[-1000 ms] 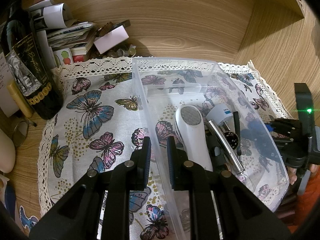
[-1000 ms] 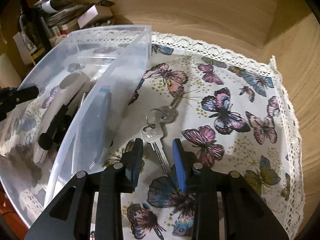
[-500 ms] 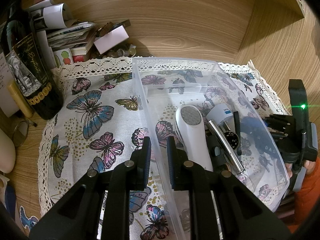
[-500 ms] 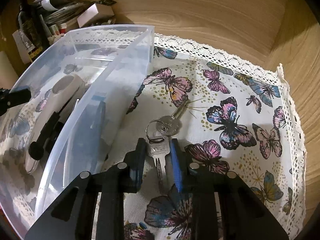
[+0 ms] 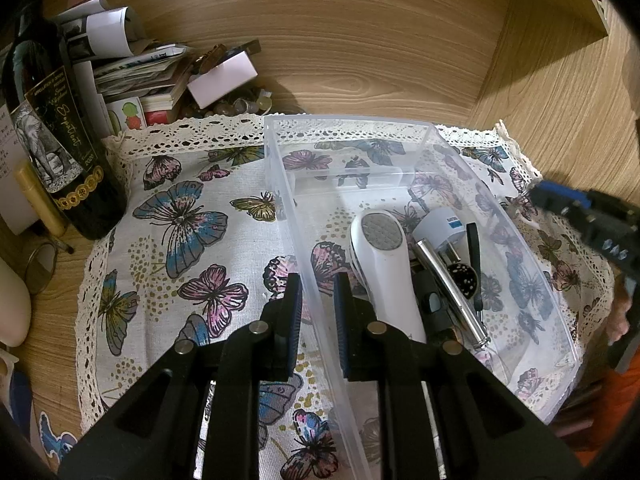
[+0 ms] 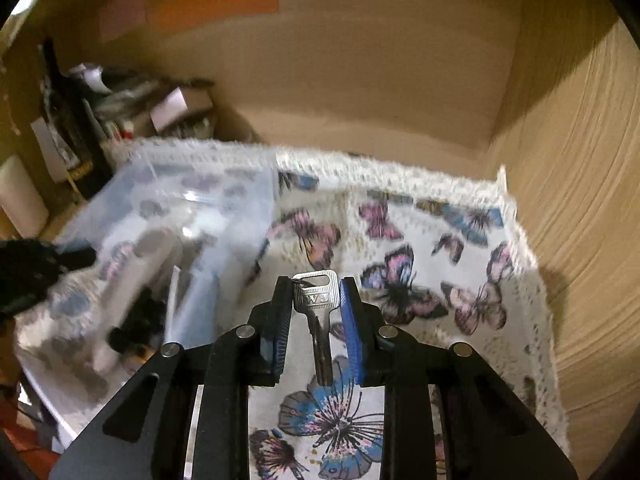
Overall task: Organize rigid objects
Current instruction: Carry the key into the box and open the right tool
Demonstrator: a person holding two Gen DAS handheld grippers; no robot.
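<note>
A clear plastic bin (image 5: 400,128) stands on the butterfly cloth (image 5: 192,240). In it lie a white handheld device (image 5: 384,264), a white plug adapter (image 5: 440,228) and a silver metal tool (image 5: 448,288). My left gripper (image 5: 318,284) is shut on the bin's left wall, one finger inside and one outside. My right gripper (image 6: 316,282) is shut on a silver key (image 6: 318,300), held by its head above the cloth (image 6: 440,264), right of the bin (image 6: 192,208). In the left wrist view the right gripper (image 5: 560,202) hovers beyond the bin's right wall.
A dark wine bottle (image 5: 52,140) and a pile of papers and small boxes (image 5: 152,72) crowd the back left corner. Wooden walls close the back and right sides. Part of a hand (image 5: 620,312) shows at the right edge.
The right gripper closed on the key that lay on the cloth and lifted it; its view swung upward. The left gripper and the bin stayed put.
</note>
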